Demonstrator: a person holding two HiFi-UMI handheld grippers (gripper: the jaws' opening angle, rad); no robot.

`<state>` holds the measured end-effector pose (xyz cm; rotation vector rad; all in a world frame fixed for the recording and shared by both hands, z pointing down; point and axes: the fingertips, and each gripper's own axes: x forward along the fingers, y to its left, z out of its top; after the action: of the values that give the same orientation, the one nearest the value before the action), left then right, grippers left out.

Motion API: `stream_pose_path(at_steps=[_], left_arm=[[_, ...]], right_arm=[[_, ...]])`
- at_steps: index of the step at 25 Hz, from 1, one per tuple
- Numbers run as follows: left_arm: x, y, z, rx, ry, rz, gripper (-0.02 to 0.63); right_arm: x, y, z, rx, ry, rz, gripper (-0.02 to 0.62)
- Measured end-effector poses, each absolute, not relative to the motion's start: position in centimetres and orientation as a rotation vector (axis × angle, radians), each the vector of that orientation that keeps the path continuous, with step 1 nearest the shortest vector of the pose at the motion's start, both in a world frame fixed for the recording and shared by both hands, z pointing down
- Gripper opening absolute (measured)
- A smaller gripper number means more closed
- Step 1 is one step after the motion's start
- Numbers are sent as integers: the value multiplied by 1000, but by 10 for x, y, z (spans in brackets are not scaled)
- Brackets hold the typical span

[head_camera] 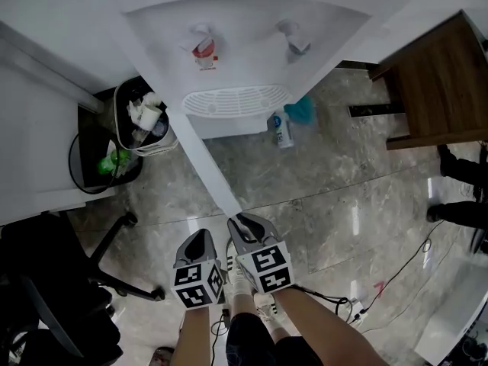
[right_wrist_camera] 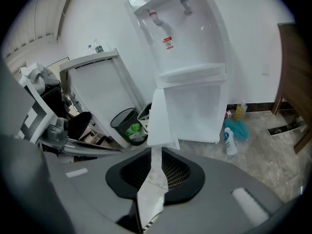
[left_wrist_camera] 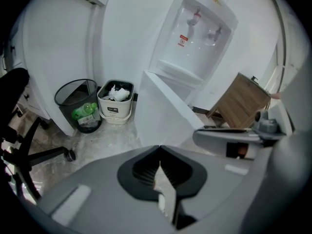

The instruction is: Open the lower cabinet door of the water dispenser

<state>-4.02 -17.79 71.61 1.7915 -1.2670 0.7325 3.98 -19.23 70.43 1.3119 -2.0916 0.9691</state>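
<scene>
Marble floor (head_camera: 328, 197) before the water dispenser (head_camera: 244, 44) — lower cabinet door (head_camera: 202, 155) already swung well out, right gripper (head_camera: 244, 221) nipped on its free edge, left gripper (head_camera: 201, 236) closed empty just beside — best hold the pinch firm and follow the hinge arc.

No wording can be read. A red-and-white sticker (head_camera: 204, 58) is seen on the water dispenser (head_camera: 252, 21), and a blue label on the bottle (head_camera: 282, 130); the print on both is too small.
</scene>
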Motion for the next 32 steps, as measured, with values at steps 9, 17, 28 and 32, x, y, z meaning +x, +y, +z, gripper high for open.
stream_pose_path(at_steps=[9,17,28,32], left_arm=[[-18,-159,691,1822,-1216,766,6],[9,-133,667,1835,-1164,823,6],[24,-129,667,1863,-1157,841,6],[28,-128,667,1868,-1155,846,5]], right_arm=[[60,-171,684,1314,-2030,984,-8],[82,-127,655,1342,-1981,1045,-8],[105,-118,659,1369,-1932,1057,-9],[106,-118,658,1374,-1934,1050,-9]])
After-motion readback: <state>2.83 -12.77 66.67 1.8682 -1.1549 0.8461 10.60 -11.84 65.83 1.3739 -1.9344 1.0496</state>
